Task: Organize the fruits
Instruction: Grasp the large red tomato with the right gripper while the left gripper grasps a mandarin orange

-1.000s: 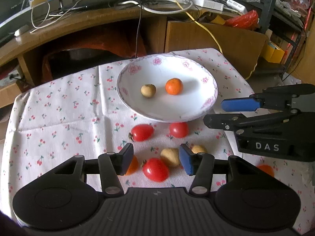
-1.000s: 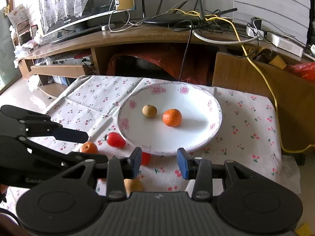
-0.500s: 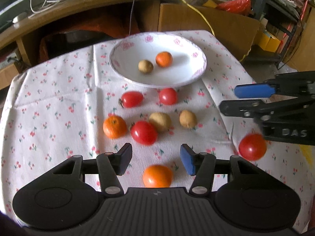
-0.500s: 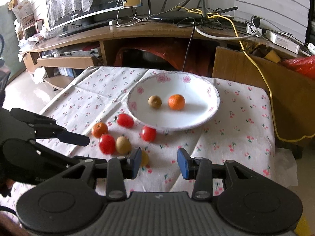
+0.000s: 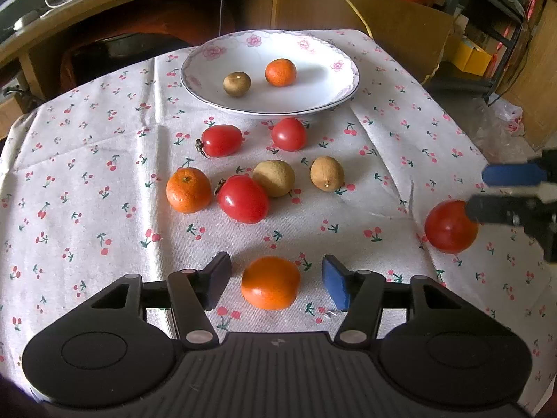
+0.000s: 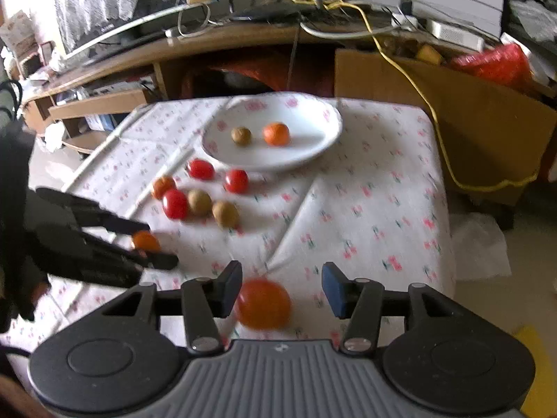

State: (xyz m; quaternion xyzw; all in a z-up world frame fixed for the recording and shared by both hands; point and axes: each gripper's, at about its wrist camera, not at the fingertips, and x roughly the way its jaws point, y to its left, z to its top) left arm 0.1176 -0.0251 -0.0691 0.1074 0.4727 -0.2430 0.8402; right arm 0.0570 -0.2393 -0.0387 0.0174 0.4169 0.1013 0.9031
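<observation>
Since half a second ago both hand-held grippers have drawn back toward the near edge, so the plate (image 5: 343, 69) sits farther off and more fruit shows. An orange (image 5: 271, 287) lies on the cloth (image 5: 87, 181) between the wide-open fingers of the left hand-held gripper (image 5: 276, 285), touching neither pad. A red tomato (image 6: 263, 302) lies between the spread fingers of the right hand-held gripper (image 6: 282, 289), close to its left pad; that view is blurred, so contact cannot be judged. Neither holds anything. Mid-cloth sit a second orange (image 5: 188, 190), a big tomato (image 5: 243, 198) touching a brown fruit (image 5: 274, 177), another brown fruit (image 5: 327, 173), and two tomatoes (image 5: 221, 140) (image 5: 289, 134) just before the plate. On the plate rest a small orange (image 5: 280, 72) and a brown fruit (image 5: 237, 84), apart. The cloth covers the tabletop
</observation>
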